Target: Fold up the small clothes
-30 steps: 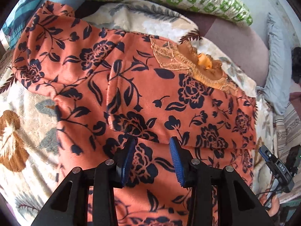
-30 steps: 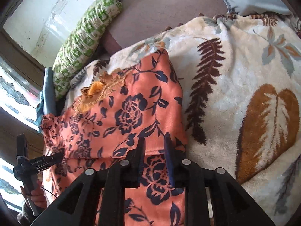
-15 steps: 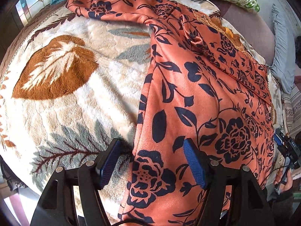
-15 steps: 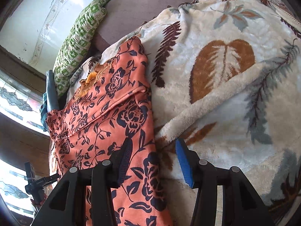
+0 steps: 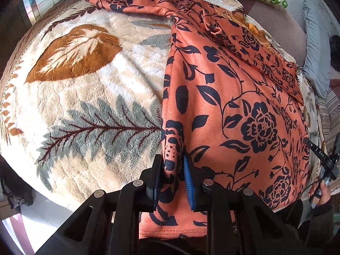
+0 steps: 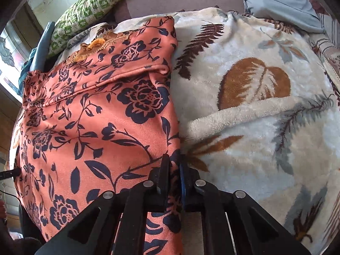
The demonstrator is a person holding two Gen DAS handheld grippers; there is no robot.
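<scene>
Garment (image 5: 233, 97) lay spread on bed blanket (image 5: 89, 97), near hem at bed edge. Left tongs (image 5: 173, 170) had just closed, pinching left edge of garment; right tongs (image 6: 174, 170) had just closed, pinching right edge. Judged early: sides gripped, top part looked turned over, main folds left. Green pillow (image 6: 89, 8), grey pillow (image 6: 276, 0) beyond garment; blanket ridge (image 6: 244, 112) beside right edge, possible snag.
</scene>
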